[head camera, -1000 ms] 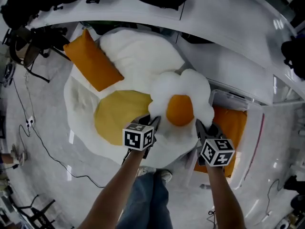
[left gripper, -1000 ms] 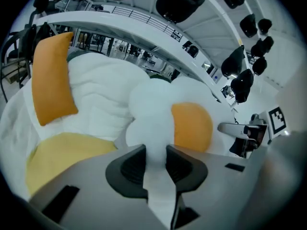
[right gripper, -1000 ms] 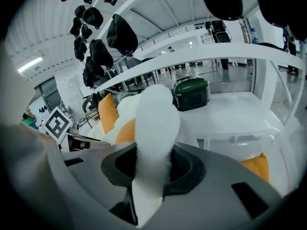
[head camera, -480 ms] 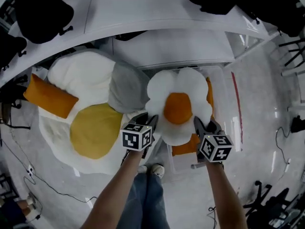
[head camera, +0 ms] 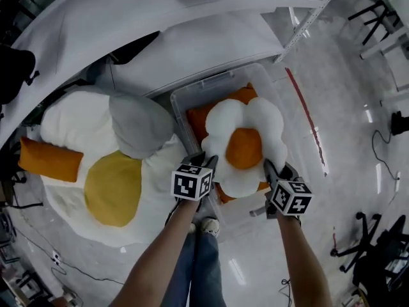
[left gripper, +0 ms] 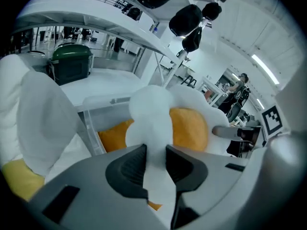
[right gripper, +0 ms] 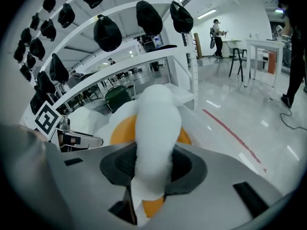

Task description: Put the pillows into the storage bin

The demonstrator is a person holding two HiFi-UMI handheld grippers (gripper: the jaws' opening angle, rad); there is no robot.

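Observation:
A white flower-shaped pillow (head camera: 246,147) with an orange centre hangs between both grippers, right above the clear storage bin (head camera: 211,82). My left gripper (head camera: 203,163) is shut on the pillow's left rim, and white fabric fills its jaws in the left gripper view (left gripper: 156,164). My right gripper (head camera: 271,169) pinches the right rim (right gripper: 153,164); its jaws have just been easing open a little, with the rim still squeezed between them. An orange pillow (head camera: 201,117) lies inside the bin under the flower pillow.
Left of the bin lies a large fried-egg cushion (head camera: 112,184) with a grey pillow (head camera: 137,126) and an orange bolster (head camera: 48,160) on it. A white table (head camera: 192,37) runs behind. The person's shoes (head camera: 204,226) stand near the bin's front.
Both grippers carried the flower pillow to the right, from above the egg cushion to above the bin. The grip on both rims is unchanged.

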